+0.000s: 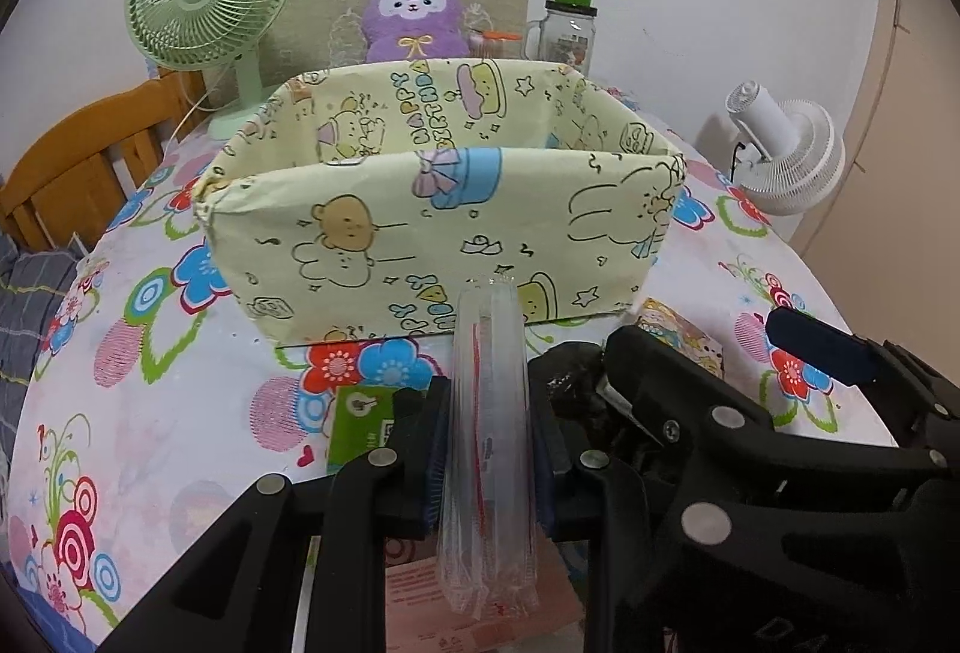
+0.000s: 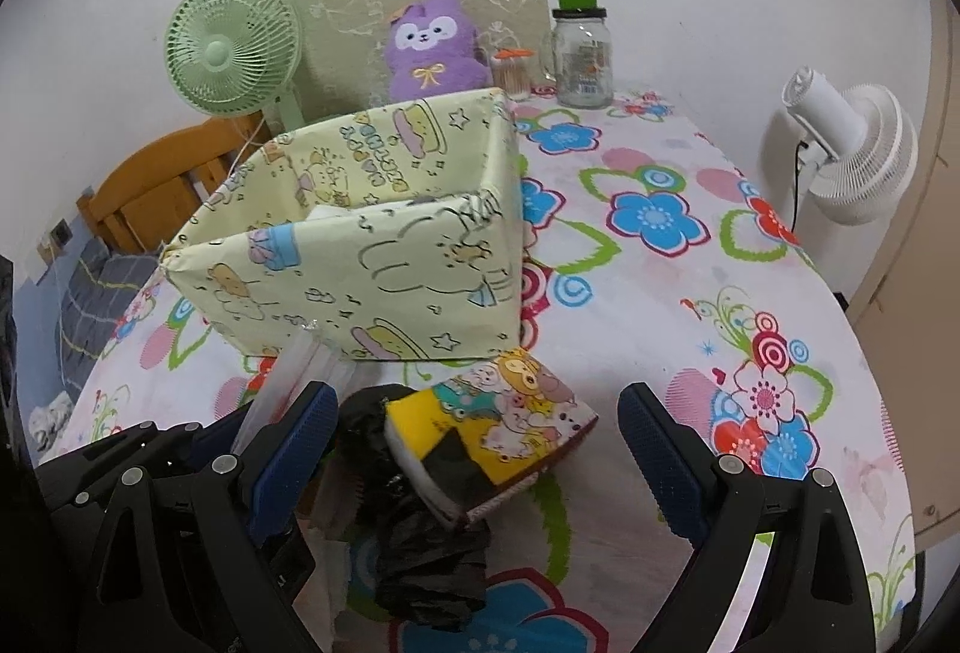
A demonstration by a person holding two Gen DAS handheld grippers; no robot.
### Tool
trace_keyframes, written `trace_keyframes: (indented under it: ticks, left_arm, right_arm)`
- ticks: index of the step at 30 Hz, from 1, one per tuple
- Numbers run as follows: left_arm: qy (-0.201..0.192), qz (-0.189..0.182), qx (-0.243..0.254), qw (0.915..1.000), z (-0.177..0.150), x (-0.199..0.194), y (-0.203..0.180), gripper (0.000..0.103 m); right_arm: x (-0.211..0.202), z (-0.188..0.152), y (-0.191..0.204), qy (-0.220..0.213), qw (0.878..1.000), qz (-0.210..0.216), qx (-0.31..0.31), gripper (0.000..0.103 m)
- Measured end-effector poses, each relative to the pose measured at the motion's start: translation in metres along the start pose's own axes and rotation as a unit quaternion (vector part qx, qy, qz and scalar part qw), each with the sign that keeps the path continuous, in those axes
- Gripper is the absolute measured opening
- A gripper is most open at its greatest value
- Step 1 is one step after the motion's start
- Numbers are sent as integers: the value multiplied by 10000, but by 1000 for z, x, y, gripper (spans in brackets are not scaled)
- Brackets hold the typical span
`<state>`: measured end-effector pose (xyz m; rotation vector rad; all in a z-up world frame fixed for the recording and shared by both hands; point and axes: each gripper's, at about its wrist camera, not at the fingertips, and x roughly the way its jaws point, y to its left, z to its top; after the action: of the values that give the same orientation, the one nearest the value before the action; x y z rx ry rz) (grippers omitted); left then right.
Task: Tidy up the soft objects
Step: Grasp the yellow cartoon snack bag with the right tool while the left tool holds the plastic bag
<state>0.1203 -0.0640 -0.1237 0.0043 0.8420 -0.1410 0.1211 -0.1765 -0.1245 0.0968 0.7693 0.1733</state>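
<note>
A pale yellow cartoon-print fabric box [image 1: 432, 227] stands open-topped on the table; it also shows in the right wrist view [image 2: 384, 257]. My left gripper [image 1: 489, 449] is shut on a clear plastic packet with red marks [image 1: 489, 413], held just in front of the box. My right gripper [image 2: 474, 449] is open, its fingers on either side of a yellow cartoon-print tissue pack [image 2: 498, 425] that lies on the table. A crumpled black plastic bag [image 2: 420, 551] lies under and beside that pack. The right gripper also shows in the left wrist view [image 1: 720, 353].
A green packet [image 1: 360, 425] and a pink paper [image 1: 444, 599] lie below the left gripper. At the back stand a green fan [image 1: 210, 11], a purple plush [image 1: 417, 17], a jar with a green cap [image 1: 570, 29] and a white fan [image 1: 786, 155]. A wooden chair [image 1: 84, 161] is left.
</note>
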Motion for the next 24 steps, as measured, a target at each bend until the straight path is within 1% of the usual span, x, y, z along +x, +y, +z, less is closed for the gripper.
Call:
trace_keyframes:
  ticks: [13, 17, 20, 21, 22, 24]
  left_arm:
    - [69, 101, 144, 9998, 3, 10, -10, 22]
    - [105, 174, 244, 9995, 2, 13, -14, 22]
    - [119, 238, 321, 9991, 2, 16, -17, 22]
    - [122, 250, 333, 9991, 1, 17, -18, 22]
    - [124, 264, 352, 9990, 1, 18, -19, 22]
    - [114, 295, 381, 9988, 0, 18, -20, 22]
  right_arm:
    - [20, -1, -18, 248, 9992, 54, 305, 96]
    - [27, -3, -20, 340, 9989, -18, 336, 96]
    - [32, -5, -24, 426, 9980, 20, 474, 95]
    - [33, -6, -25, 448, 9976, 38, 522, 93]
    - [34, -7, -26, 475, 9973, 69, 564, 87]
    - [35, -8, -26, 510, 9967, 93, 617, 86]
